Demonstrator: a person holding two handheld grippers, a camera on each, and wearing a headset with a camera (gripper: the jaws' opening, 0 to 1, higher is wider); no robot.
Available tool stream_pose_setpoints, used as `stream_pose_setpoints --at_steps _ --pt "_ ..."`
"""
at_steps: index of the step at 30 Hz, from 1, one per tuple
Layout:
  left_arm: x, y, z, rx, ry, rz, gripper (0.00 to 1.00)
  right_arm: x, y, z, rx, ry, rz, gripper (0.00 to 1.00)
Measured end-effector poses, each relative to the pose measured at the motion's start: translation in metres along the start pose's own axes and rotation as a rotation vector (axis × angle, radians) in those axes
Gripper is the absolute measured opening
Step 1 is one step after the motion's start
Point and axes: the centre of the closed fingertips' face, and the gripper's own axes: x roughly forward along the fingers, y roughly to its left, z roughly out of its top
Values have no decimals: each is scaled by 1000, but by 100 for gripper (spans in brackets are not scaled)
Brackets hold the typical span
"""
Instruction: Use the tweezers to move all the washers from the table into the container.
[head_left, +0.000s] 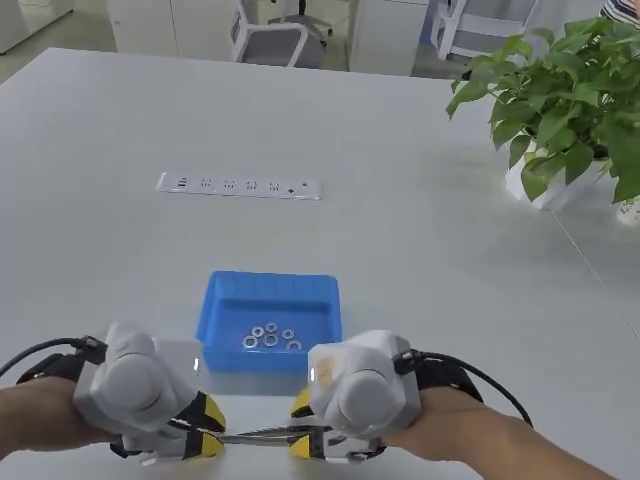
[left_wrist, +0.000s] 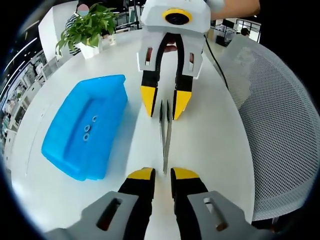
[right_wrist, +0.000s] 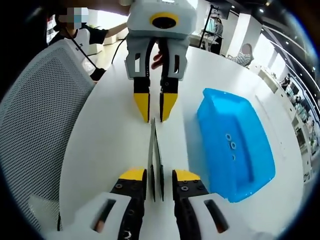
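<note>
Metal tweezers (head_left: 262, 435) lie level near the table's front edge, between my two grippers, which face each other. My right gripper (head_left: 300, 425) is shut on the tweezers (right_wrist: 154, 160), whose two arms run between its yellow-tipped jaws. My left gripper (head_left: 210, 430) is slightly open; the tweezers' narrow end (left_wrist: 165, 167) stops right at its tips. A blue container (head_left: 270, 285) just beyond the grippers holds several washers (head_left: 271, 337). In the left gripper view the container (left_wrist: 75, 130) is at the left, with the right gripper (left_wrist: 165, 102) at the top. The right gripper view has the container (right_wrist: 240, 150) at the right.
A white power strip (head_left: 238, 186) lies flat beyond the container. A potted plant (head_left: 570, 100) stands at the table's far right. A grey mesh chair (left_wrist: 280, 125) sits close behind the front edge. Office chairs (head_left: 270, 35) stand past the far edge.
</note>
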Motion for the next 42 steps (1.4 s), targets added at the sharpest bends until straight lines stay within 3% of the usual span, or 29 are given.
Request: stream_pose_setpoints --at_steps 2,4,8,12,18,23,29,38,42 --pt "-4 1 -3 -1 8 10 22 -6 -3 -3 52 -10 -26 26" --pt "-9 2 -5 -19 4 19 25 -11 -4 -5 55 -20 -37 26" --pt "-19 4 -2 -97 -43 40 33 -25 -11 -8 154 -48 -98 32" --pt "-30 8 7 -168 -120 69 40 -43 -23 -5 257 -111 -162 38" --pt "-55 16 32 -280 -270 121 55 -73 -41 -7 376 -198 -261 50" --pt "-73 22 38 -309 -313 211 68 -91 -45 -11 425 -234 -309 61" --pt "-80 17 42 -336 -330 243 80 -108 -45 -20 467 -251 -371 72" --pt "-90 11 49 -370 -389 298 94 -118 -34 -19 503 -281 -403 90" --pt "-93 11 45 -370 -380 322 99 -120 -31 -21 507 -281 -408 97"
